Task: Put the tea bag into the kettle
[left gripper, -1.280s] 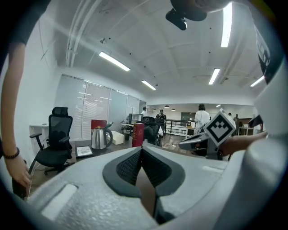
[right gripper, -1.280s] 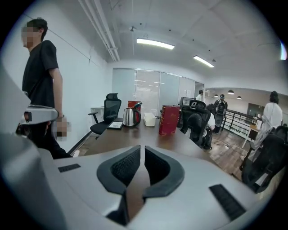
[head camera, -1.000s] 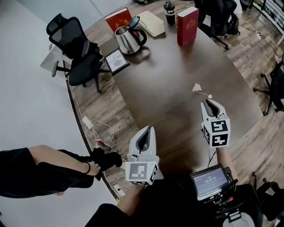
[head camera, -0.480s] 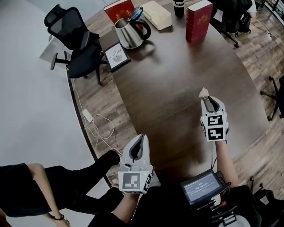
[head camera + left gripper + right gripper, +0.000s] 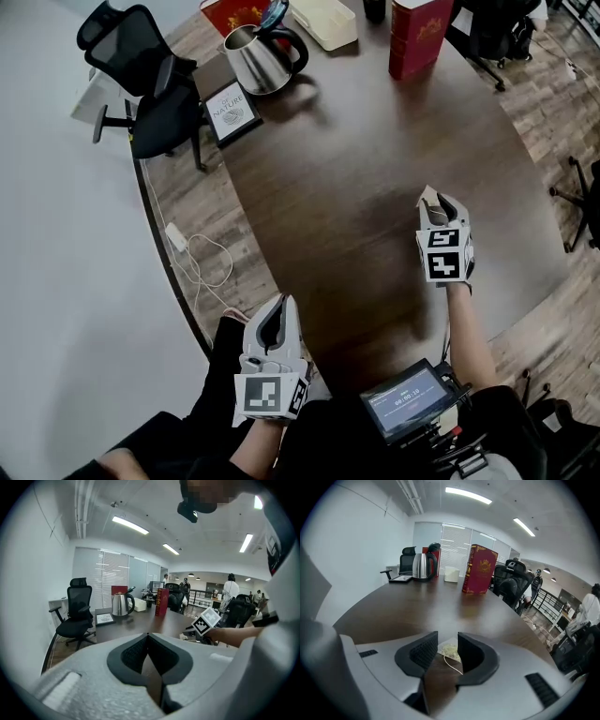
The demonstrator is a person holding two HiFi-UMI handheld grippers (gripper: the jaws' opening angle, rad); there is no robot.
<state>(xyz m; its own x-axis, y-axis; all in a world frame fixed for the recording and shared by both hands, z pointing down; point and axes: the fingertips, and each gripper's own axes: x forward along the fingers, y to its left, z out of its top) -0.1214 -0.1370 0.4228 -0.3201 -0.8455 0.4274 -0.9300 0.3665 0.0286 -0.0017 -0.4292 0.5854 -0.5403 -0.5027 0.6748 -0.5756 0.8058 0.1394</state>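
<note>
The steel kettle point(image 5: 255, 58) stands at the table's far left with its lid up; it shows too in the left gripper view as the kettle point(image 5: 121, 605) and in the right gripper view as the kettle point(image 5: 423, 566). The tea bag point(image 5: 427, 198) lies on the dark table point(image 5: 347, 178) at my right gripper's point(image 5: 439, 204) tips. Seen from that gripper point(image 5: 447, 645), the tea bag point(image 5: 449, 648) and its string sit between the jaws, which have just been opening and do not press on it. My left gripper point(image 5: 280, 302) hangs off the table's near edge, shut point(image 5: 148, 635) and empty.
A tall red book point(image 5: 420, 33) stands at the far side, with a white box point(image 5: 323, 21) beside the kettle. A framed picture point(image 5: 232, 111) leans near the table's left edge. A black office chair point(image 5: 141, 75) and a floor cable point(image 5: 192, 248) lie left of the table.
My right gripper came down to the tea bag and its jaws spread around it. The left gripper sank lower. The person at the lower left has mostly left the view.
</note>
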